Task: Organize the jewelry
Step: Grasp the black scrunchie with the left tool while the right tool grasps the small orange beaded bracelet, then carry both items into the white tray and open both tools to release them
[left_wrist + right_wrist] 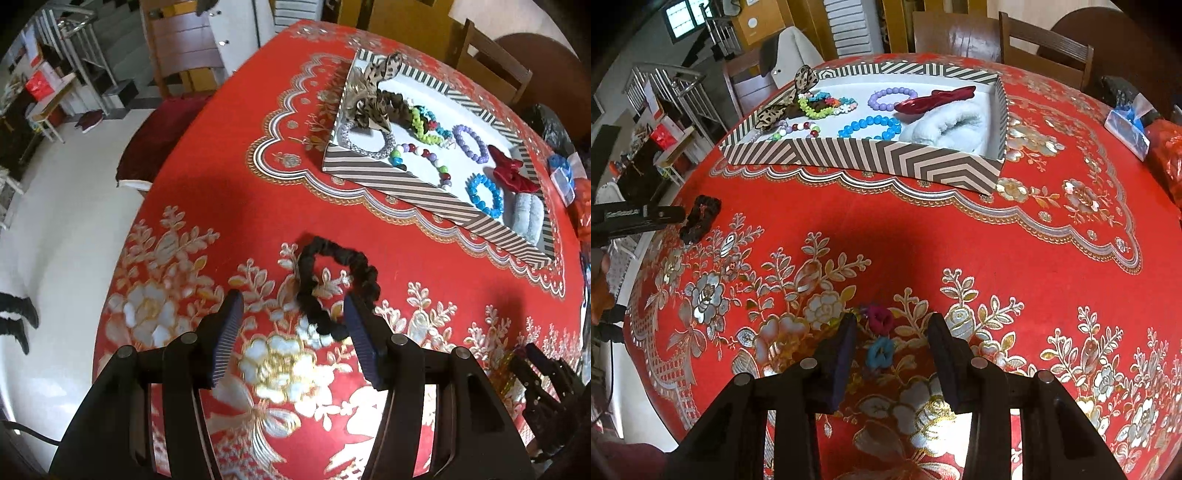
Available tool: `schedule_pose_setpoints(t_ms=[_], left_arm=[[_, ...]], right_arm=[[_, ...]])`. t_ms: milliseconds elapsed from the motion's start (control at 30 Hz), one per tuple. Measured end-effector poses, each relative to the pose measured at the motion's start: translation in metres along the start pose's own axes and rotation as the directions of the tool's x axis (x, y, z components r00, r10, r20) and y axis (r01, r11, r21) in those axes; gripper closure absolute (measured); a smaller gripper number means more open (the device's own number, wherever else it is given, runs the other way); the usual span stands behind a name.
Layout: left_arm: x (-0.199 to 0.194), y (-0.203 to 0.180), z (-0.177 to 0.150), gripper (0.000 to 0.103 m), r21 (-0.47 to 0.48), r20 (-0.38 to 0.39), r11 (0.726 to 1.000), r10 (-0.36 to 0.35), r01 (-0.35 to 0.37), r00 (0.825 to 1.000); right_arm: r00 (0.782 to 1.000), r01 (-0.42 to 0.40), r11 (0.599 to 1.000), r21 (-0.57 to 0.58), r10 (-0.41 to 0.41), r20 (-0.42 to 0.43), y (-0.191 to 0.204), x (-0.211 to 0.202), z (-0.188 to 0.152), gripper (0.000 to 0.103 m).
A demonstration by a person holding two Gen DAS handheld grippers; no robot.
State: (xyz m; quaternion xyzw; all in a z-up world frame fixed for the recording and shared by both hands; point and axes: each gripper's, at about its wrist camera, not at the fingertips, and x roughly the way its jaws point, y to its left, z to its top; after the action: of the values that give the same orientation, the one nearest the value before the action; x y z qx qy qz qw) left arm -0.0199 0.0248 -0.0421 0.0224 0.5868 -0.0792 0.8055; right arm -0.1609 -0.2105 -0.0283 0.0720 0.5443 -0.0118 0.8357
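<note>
A black scrunchie [334, 286] lies on the red floral tablecloth. My left gripper [291, 301] is open just in front of it, its right finger touching the scrunchie's near end. The scrunchie also shows at the far left of the right wrist view [701, 218]. A striped tray [399, 181] holds beaded bracelets, scrunchies and a leopard bow; it also shows in the right wrist view [871, 155]. My right gripper [892, 328] is open over a small flower-bead bracelet [881, 338] with magenta and blue beads, lying between the fingers.
The table edge [122, 266] drops off to the left onto a white floor. Wooden chairs [1045, 48] stand behind the table. A blue-white packet [1128, 123] and an orange-red bag [1167, 155] sit at the table's right side.
</note>
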Motion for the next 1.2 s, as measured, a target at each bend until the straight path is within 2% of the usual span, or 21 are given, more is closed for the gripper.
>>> schedule_pose_setpoints(t_ms=[200, 233, 267, 333, 367, 400, 433, 600, 767, 933, 1200], left_arm=[[0.017, -0.002, 0.009, 0.047, 0.044, -0.022, 0.999, -0.001, 0.002, 1.0], [0.02, -0.002, 0.01, 0.05, 0.045, -0.025, 0.999, -0.006, 0.007, 1.0], [0.024, -0.001, 0.01, 0.055, 0.043, -0.032, 0.999, -0.013, 0.014, 0.999], [0.026, -0.001, 0.01, 0.083, 0.05, -0.001, 0.999, -0.01, 0.01, 1.0], [0.027, -0.002, 0.011, 0.089, 0.074, 0.011, 0.997, 0.009, -0.009, 1.0], [0.027, -0.001, 0.012, 0.096, 0.078, 0.011, 0.997, -0.005, 0.004, 1.0], [0.028, 0.0, 0.012, 0.098, 0.077, 0.004, 0.997, -0.02, 0.02, 1.0], [0.013, 0.0, 0.011, 0.099, 0.069, 0.019, 0.996, -0.056, 0.055, 0.998], [-0.026, -0.011, 0.011, 0.099, 0.102, 0.081, 0.991, -0.1, 0.092, 0.992], [-0.063, -0.026, 0.013, 0.099, 0.14, 0.147, 0.981, -0.153, 0.133, 0.977], [-0.099, -0.056, 0.026, 0.099, 0.21, 0.204, 0.968, -0.181, 0.137, 0.962]], right_arm=[[1.0, 0.022, 0.998, -0.051, -0.023, -0.006, 0.002, 0.002, 0.005, 0.084], [1.0, 0.023, 0.998, -0.055, -0.023, -0.006, 0.001, 0.002, 0.005, 0.089], [1.0, 0.024, 0.998, -0.059, -0.024, -0.006, 0.001, 0.003, 0.005, 0.093], [1.0, 0.014, 0.998, -0.06, -0.015, -0.005, 0.0, 0.003, 0.006, 0.098], [1.0, 0.006, 0.998, -0.056, -0.006, -0.002, 0.0, 0.004, 0.006, 0.099], [1.0, -0.011, 0.999, -0.048, 0.011, 0.006, -0.001, 0.003, 0.007, 0.099], [0.999, -0.028, 0.999, -0.039, 0.029, 0.014, -0.002, 0.002, 0.007, 0.099], [0.996, -0.068, 0.998, -0.007, 0.068, 0.059, -0.004, -0.015, 0.011, 0.099], [0.99, -0.083, 0.996, -0.026, 0.085, 0.109, 0.0, -0.041, 0.022, 0.099], [0.982, -0.1, 0.994, -0.04, 0.105, 0.158, 0.001, -0.062, 0.033, 0.099], [0.97, -0.11, 0.992, -0.056, 0.12, 0.211, 0.0, -0.085, 0.054, 0.099]])
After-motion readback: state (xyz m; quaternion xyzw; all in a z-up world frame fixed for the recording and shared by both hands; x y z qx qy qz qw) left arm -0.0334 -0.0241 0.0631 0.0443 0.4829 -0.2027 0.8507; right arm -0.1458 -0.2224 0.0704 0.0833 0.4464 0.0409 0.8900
